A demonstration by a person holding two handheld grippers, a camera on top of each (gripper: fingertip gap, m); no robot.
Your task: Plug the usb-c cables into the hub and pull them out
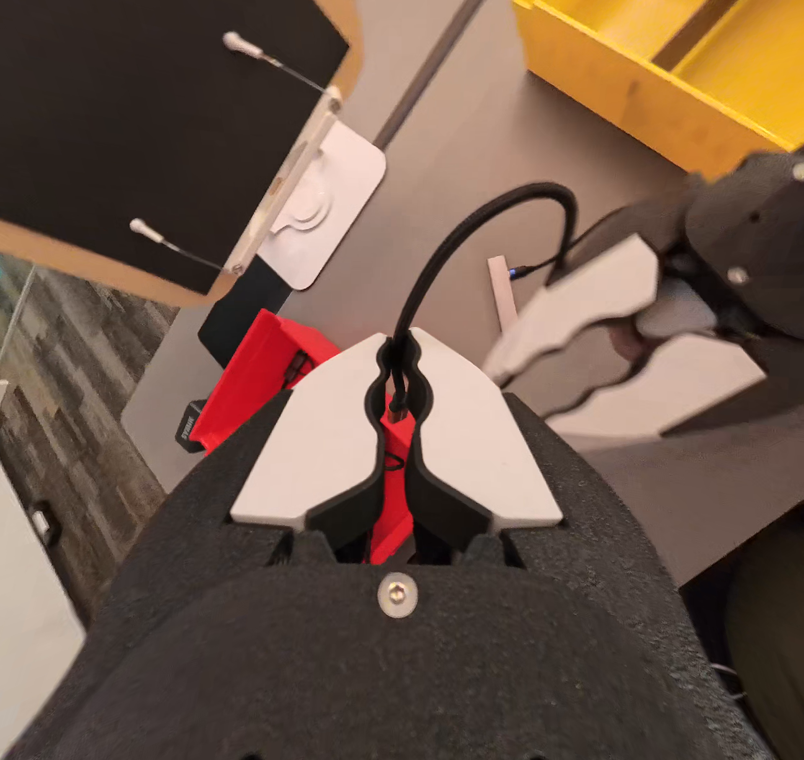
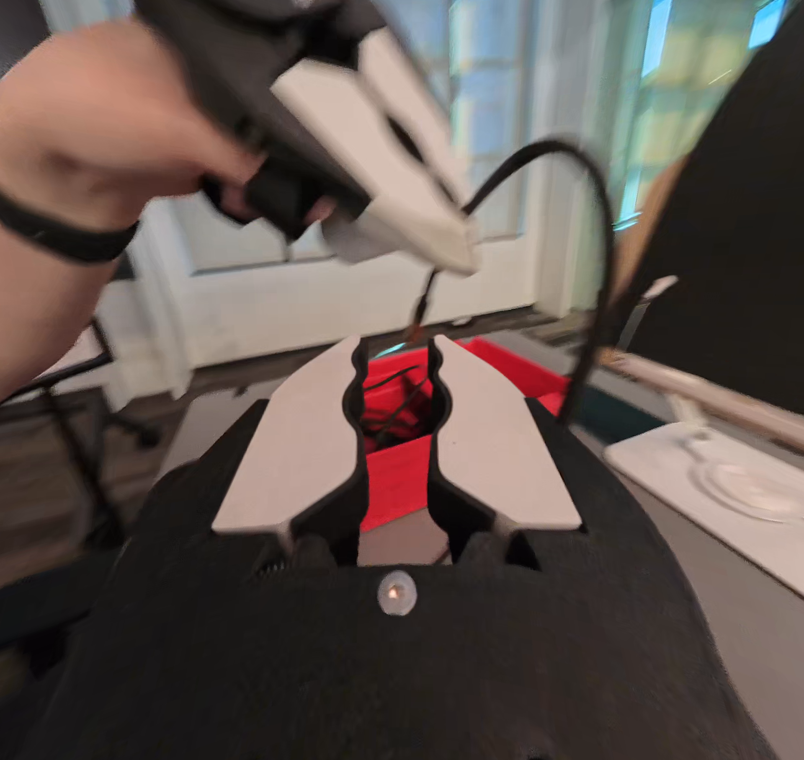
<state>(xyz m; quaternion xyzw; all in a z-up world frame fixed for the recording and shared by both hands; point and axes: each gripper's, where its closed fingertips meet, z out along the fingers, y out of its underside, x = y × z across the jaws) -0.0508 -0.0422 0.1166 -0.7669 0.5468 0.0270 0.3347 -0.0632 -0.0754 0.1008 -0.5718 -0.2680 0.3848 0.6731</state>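
Black braided cable point(image 1: 457, 256) runs up out of the left gripper point(image 1: 398, 347), whose fingers are closed on it just behind the plug point(image 1: 398, 412); the plug hangs free over the red bin point(image 1: 261, 364). The cable's far end sits in the slim grey hub point(image 1: 500, 290) on the desk point(image 1: 457, 129). The right gripper point(image 2: 396, 347) hovers over the bin, parted a little, holding nothing. This looks like the carrying step; next the plug needs lining up squarely with a port.
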